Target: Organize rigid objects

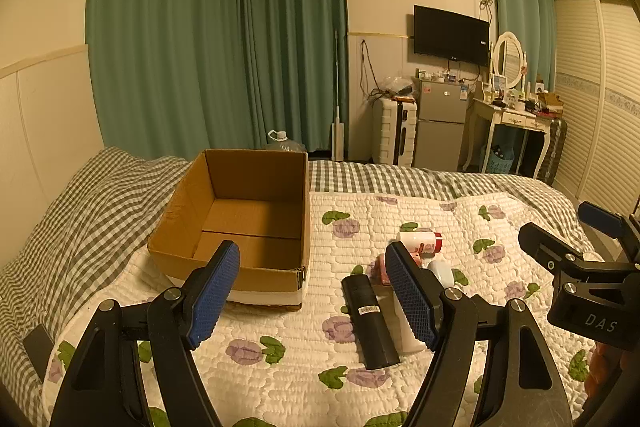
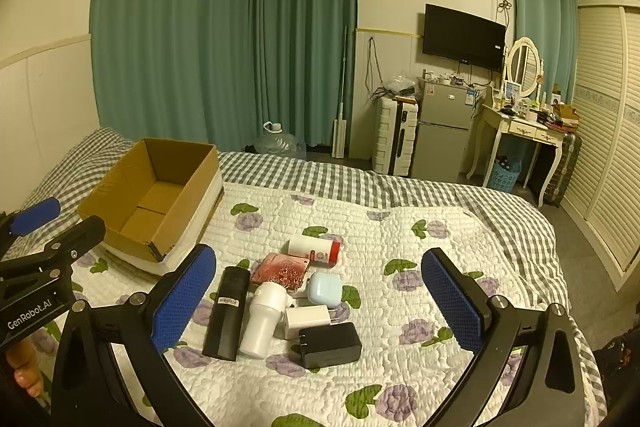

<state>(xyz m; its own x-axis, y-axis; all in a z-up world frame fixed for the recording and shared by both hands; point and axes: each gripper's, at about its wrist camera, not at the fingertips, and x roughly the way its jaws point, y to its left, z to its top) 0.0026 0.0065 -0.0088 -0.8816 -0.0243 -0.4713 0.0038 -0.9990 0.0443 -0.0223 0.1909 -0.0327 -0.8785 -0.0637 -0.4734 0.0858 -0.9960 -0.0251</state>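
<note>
Lying on bed (image 2: 460,227): black remote (image 2: 225,313), stiff, light, slick; gripping across its narrow middle is advisable.
Hand-held grippers: left (image 1: 312,291) and right (image 2: 320,301) are hovering spread, holding nothing.
Box (image 2: 152,195): sitting empty, left of pile.

Left gripper (image 1: 314,291) in foreground, blue-padded fingers (image 1: 214,295) spread wide apart, holding nothing. Beyond left finger: open cardboard box (image 1: 236,215), upright on floral quilt (image 1: 300,359), nothing visible inside. Between fingers: black rectangular device (image 1: 370,321) with white label, lying flat. Partly hidden behind right finger: white bottle (image 1: 408,341), pink item (image 1: 380,267), pale rounded case (image 1: 442,271). Farther back: white cylinder with red cap (image 1: 420,241), on its side. At right edge: right gripper (image 1: 584,247), black frame marked "DAS", one blue pad visible, well apart from objects.
</note>
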